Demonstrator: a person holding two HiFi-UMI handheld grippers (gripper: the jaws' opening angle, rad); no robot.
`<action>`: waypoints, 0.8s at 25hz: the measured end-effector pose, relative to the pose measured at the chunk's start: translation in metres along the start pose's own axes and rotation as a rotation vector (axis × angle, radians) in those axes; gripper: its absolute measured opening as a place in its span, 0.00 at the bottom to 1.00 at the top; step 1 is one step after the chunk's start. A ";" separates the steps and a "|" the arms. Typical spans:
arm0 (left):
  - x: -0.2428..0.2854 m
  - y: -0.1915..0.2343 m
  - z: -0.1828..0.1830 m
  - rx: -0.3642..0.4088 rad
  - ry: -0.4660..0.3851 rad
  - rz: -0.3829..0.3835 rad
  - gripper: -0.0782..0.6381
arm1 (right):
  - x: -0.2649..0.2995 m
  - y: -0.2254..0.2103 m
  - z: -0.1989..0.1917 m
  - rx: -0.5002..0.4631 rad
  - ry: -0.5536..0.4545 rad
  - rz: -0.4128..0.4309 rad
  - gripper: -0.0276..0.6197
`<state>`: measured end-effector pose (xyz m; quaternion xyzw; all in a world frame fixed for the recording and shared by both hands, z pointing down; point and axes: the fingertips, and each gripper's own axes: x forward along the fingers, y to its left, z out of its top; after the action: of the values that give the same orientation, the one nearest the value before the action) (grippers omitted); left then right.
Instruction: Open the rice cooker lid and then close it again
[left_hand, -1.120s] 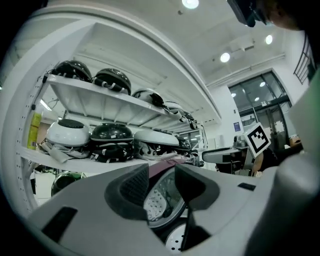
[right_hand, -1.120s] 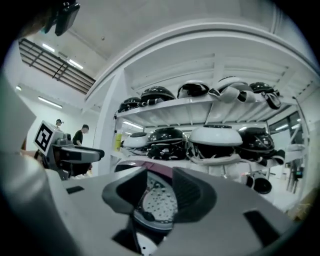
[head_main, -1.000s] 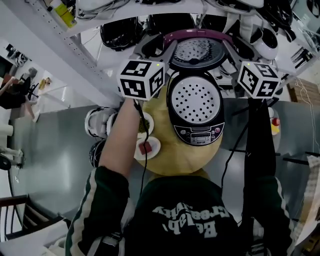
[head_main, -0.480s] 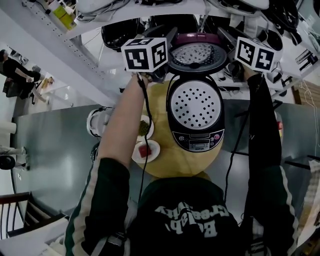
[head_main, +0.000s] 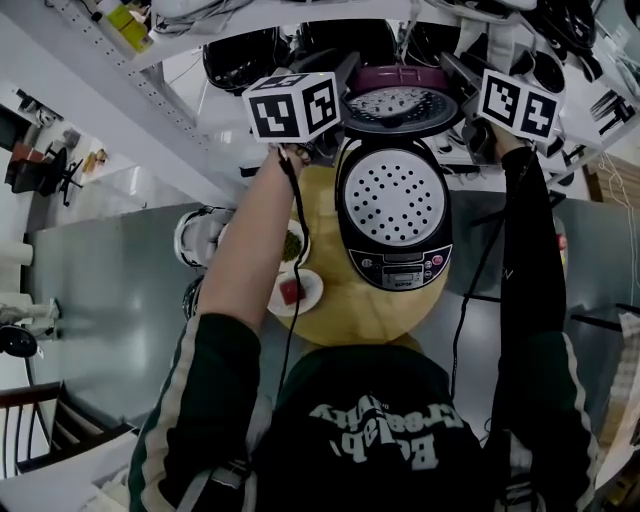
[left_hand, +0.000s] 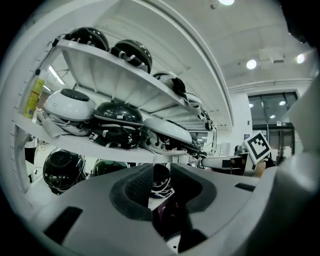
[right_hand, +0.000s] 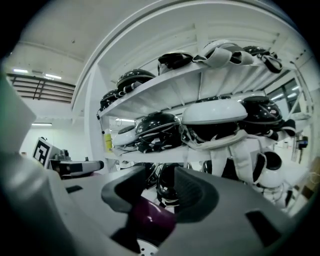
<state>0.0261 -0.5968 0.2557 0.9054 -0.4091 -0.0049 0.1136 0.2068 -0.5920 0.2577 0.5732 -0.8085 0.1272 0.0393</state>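
Observation:
The rice cooker (head_main: 398, 268) stands on a round wooden table, its perforated white insert (head_main: 393, 198) facing up. Its purple-rimmed lid (head_main: 400, 78) is raised at the back. My left gripper (head_main: 345, 92) is at the lid's left edge and my right gripper (head_main: 462, 85) at its right edge. In the left gripper view the jaws (left_hand: 161, 182) are closing, with the dark purple lid rim (left_hand: 167, 220) low between them. In the right gripper view the jaws (right_hand: 165, 192) stand apart around the purple rim (right_hand: 150, 217). I see no pad pressing on it.
Two small dishes (head_main: 297, 292) with food sit on the wooden table (head_main: 350, 325), left of the cooker. Shelves of helmets (left_hand: 115, 120) rise right behind the lid. A white helmet (head_main: 195, 240) lies on the grey floor at the left.
Both grippers moved away from the person, from beside the cooker's body to the two sides of the raised lid. The lid itself looks unmoved.

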 end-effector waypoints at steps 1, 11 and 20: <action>-0.004 -0.004 -0.001 0.004 -0.003 -0.004 0.25 | -0.005 0.002 -0.002 0.002 -0.004 -0.003 0.33; -0.057 -0.040 -0.053 0.042 0.054 -0.044 0.25 | -0.070 0.030 -0.058 -0.009 0.017 -0.017 0.33; -0.095 -0.072 -0.145 0.109 0.179 -0.063 0.26 | -0.116 0.048 -0.159 -0.092 0.168 -0.055 0.34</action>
<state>0.0310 -0.4515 0.3743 0.9194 -0.3683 0.0948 0.1003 0.1883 -0.4307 0.3791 0.5800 -0.7914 0.1365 0.1367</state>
